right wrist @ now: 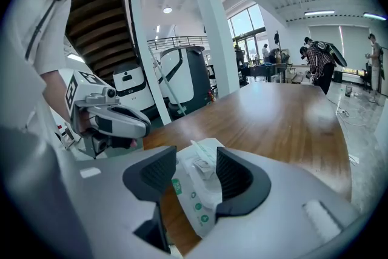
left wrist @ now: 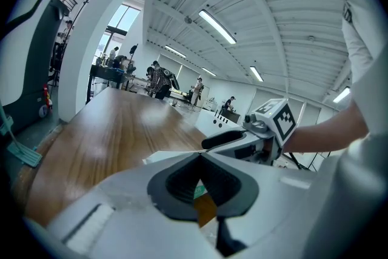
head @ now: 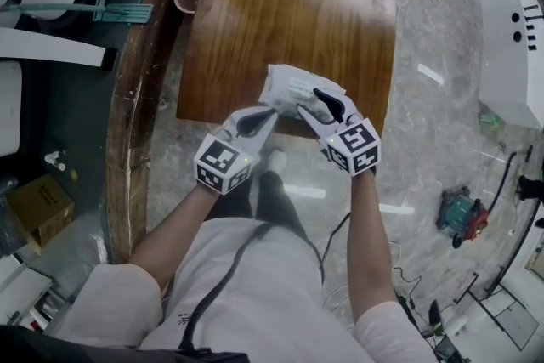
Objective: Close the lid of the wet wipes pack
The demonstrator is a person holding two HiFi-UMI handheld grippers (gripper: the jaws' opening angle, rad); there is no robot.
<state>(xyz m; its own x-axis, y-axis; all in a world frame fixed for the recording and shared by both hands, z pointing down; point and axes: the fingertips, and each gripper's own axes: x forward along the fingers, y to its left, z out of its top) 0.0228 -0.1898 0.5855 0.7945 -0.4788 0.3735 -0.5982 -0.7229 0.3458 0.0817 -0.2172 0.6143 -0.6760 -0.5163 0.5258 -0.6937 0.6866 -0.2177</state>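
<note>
While straddling pack [right wrist: 195, 200] with right gripper [right wrist: 197, 158] spread apart, holds left gripper [left wrist: 200, 156] clenched on nothing, just beside right one, pack just ahead of its tips on table [head: 280, 4].

White short-sleeved shirt [head: 285, 297]; black cable [head: 222, 281]; dark trousers [head: 274, 193]; white left gripper [head: 267, 115], right gripper [head: 320, 97].

Probably lab hall: wooden table [head: 289, 13], white machine [head: 510, 47], high ceiling [left wrist: 291, 15].

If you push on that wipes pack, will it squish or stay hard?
It would probably squish: the wet wipes pack looks like soft, crinkly wrap. It would likely sag if lifted by one end. It's a flat shape, so it shouldn't roll.
</note>
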